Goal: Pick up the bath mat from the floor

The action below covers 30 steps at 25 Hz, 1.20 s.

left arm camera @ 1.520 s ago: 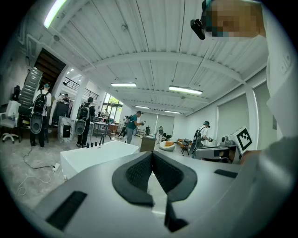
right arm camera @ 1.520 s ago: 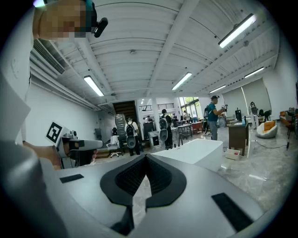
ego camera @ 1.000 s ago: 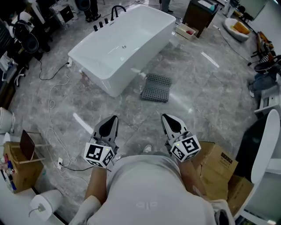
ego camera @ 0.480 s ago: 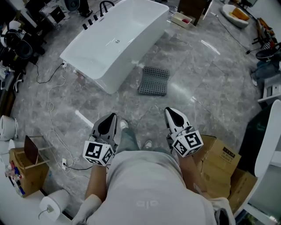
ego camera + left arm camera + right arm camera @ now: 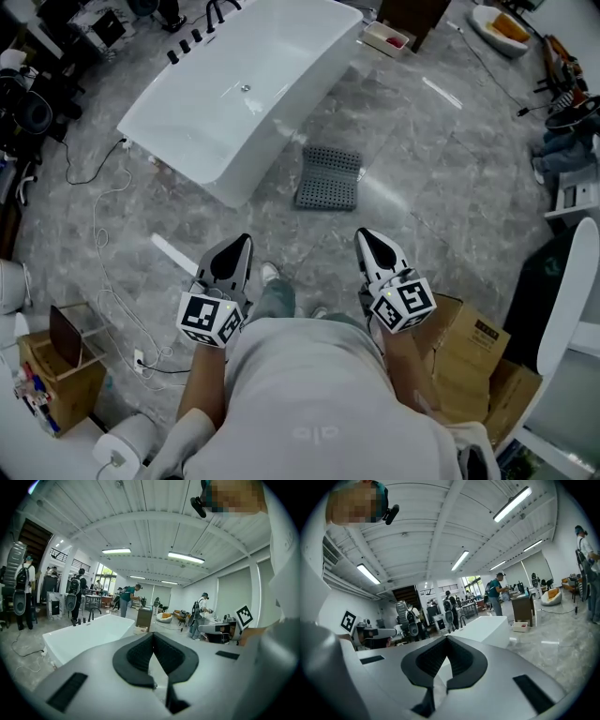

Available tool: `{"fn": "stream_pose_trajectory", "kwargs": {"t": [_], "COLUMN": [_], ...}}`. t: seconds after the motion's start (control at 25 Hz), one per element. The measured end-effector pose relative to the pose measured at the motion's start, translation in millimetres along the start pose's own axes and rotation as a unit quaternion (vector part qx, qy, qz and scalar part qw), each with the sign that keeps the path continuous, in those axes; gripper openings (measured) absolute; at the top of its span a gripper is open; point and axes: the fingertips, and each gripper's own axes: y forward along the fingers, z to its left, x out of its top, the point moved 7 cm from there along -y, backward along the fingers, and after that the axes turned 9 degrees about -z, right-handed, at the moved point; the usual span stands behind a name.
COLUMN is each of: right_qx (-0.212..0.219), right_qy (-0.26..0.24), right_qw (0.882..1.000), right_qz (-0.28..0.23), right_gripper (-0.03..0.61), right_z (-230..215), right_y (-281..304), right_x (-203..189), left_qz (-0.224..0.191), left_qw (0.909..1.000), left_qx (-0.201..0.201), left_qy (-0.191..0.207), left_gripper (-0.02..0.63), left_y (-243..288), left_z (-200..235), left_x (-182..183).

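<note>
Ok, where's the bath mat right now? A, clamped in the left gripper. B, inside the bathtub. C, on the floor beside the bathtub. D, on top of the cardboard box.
C: the grey bath mat lies flat on the floor next to the white bathtub, well ahead of the left gripper and right gripper, whose jaws are together on nothing.

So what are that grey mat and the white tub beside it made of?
The bath mat looks like matte dark-grey rubber or soft plastic, judging by its moulded grid texture. The bathtub looks like glossy white acrylic or enamel: smooth, with sheen.
</note>
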Motion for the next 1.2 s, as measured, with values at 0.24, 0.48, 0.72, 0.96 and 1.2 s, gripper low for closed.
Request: {"fn": "stream_pose_trajectory", "kwargs": {"t": [0.24, 0.48, 0.72, 0.96, 1.2], "right_qx": [-0.006, 0.005, 0.025, 0.053, 0.09], "right_qy": [-0.006, -0.016, -0.019, -0.028, -0.033], "right_qw": [1.0, 1.0, 0.999, 0.997, 0.992], "right_qz": [0.01, 0.017, 0.031, 0.054, 0.085], "right_gripper": [0.025, 0.025, 0.025, 0.025, 0.025], "right_z": [17.7, 39.2, 55.2, 53.1, 33.9], "right_y": [98.4, 186.9, 243.3, 286.1, 321.0], "right_x": [-2.2, -4.5, -11.2, -14.5, -19.5], "left_qz": [0.016, 0.024, 0.022, 0.025, 0.037], "left_qw": [0.9998, 0.9997, 0.9995, 0.9986, 0.9949], "left_qx": [-0.01, -0.008, 0.017, 0.04, 0.083], "left_qy": [-0.004, -0.002, -0.012, -0.023, -0.045], "left_gripper": [0.015, 0.015, 0.015, 0.015, 0.015], "left_y": [19.5, 30.7, 32.3, 40.9, 55.7], "left_z": [93.6, 174.7, 227.3, 252.3, 261.2], "left_x": [3.1, 7.0, 8.5, 5.4, -6.4]}}
